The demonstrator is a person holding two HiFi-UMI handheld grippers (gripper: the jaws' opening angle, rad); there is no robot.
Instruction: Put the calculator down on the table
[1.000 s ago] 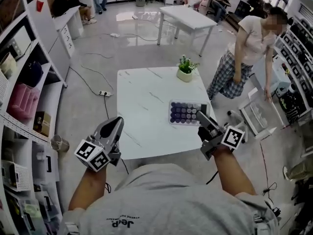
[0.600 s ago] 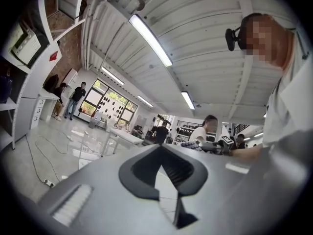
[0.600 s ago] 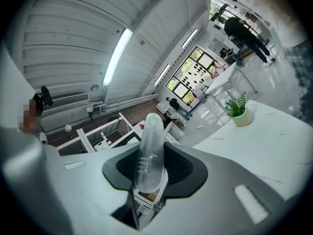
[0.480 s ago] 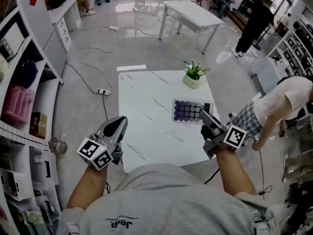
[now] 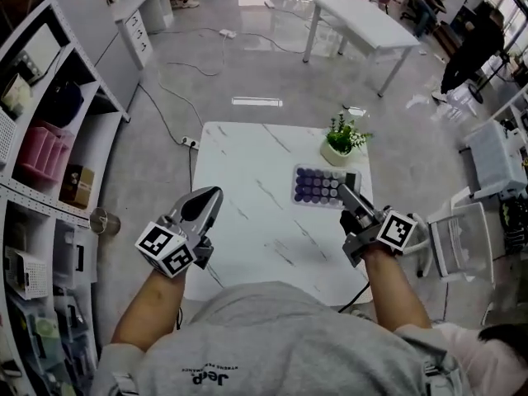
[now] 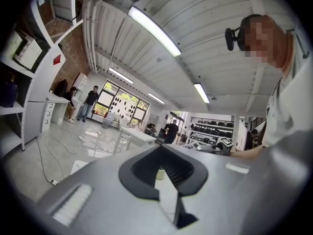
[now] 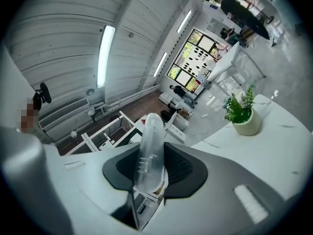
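The left tongs (image 5: pixel 209 196) are pressed together at the tips and hold nothing. They hang over the near left edge of the table (image 5: pixel 247 172). The right tongs (image 5: pixel 341 191) are clamped on the calculator (image 5: pixel 318 186), gripping it by its right end. There are two tongs and one calculator. The calculator has rows of purple keys and a see-through case. It is over the right side of the white table, with its keys facing up. In the right gripper view it shows edge-on (image 7: pixel 149 146) between the jaws. I cannot tell if it touches the table top. One little green plant (image 5: pixel 342 137) in a white pot stands on the table just behind the calculator, near the far right corner. A second white table (image 5: pixel 363 19) stands well apart, farther back. Shelves (image 5: pixel 45 147) full of things line the left side, and one cup (image 5: pixel 103 219) sits on the floor beside them. One white chair (image 5: pixel 458 238) stands to the right of the table. A person in black (image 5: pixel 474 44) is far off at the right.
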